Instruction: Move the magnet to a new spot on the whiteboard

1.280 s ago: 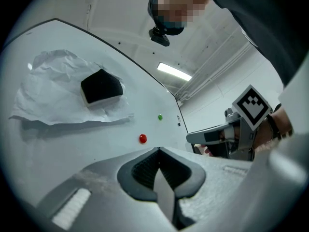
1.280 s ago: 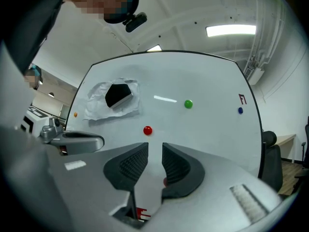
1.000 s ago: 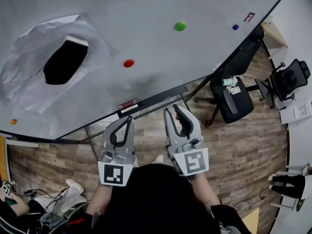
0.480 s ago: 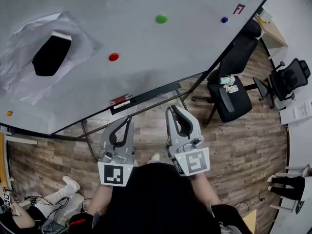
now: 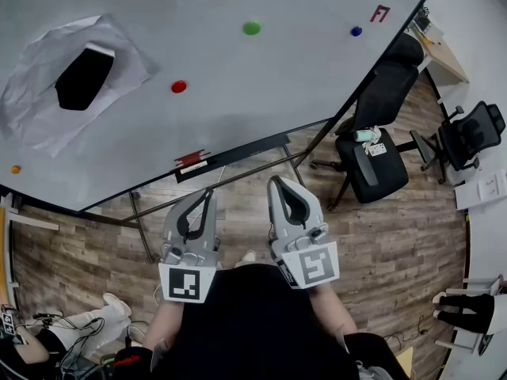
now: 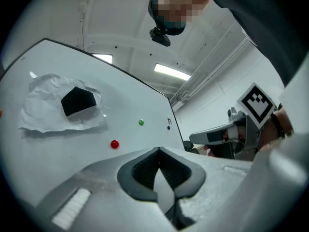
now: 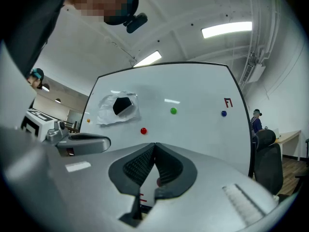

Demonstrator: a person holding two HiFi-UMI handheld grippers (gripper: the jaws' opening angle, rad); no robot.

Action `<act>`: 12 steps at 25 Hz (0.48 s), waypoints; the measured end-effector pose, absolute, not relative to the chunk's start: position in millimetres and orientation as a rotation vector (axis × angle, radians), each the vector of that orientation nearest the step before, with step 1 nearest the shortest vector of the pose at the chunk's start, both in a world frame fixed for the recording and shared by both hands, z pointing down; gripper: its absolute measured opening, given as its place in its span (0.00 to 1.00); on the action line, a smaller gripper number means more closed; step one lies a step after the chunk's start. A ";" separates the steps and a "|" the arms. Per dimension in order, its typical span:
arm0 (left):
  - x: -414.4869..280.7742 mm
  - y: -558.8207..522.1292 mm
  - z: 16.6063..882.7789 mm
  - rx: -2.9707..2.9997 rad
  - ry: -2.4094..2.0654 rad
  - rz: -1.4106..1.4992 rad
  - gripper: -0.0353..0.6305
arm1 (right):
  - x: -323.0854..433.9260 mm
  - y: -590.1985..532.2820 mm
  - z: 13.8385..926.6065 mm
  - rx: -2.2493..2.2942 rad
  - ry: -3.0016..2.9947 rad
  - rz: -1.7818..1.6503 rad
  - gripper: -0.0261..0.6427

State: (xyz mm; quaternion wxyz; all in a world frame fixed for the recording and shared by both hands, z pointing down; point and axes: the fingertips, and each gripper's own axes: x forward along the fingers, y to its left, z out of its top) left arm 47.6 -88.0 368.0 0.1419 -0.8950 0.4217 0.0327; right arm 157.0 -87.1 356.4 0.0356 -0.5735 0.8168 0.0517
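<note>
Whiteboard (image 5: 277,93) well ahead, both hands short of it: left gripper (image 5: 211,193) closed and empty, right gripper (image 5: 276,181) with jaws just snapped together on nothing. The red magnet (image 5: 179,86) (the nearest one) sits mid-board, so reopen first, approach square, pinch its rim.

The whiteboard (image 5: 277,93) runs off the head view's top edge; its red mark (image 5: 381,13) is too small to read.

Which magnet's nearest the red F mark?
The round blue magnet, beside the red F mark; green magnet, red magnet and orange magnet sit farther left.
</note>
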 end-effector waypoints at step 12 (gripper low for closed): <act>61.0 -64.9 374.2 -2.595 1.213 0.093 0.06 | 160.8 -55.9 371.6 -1.753 2.536 0.124 0.04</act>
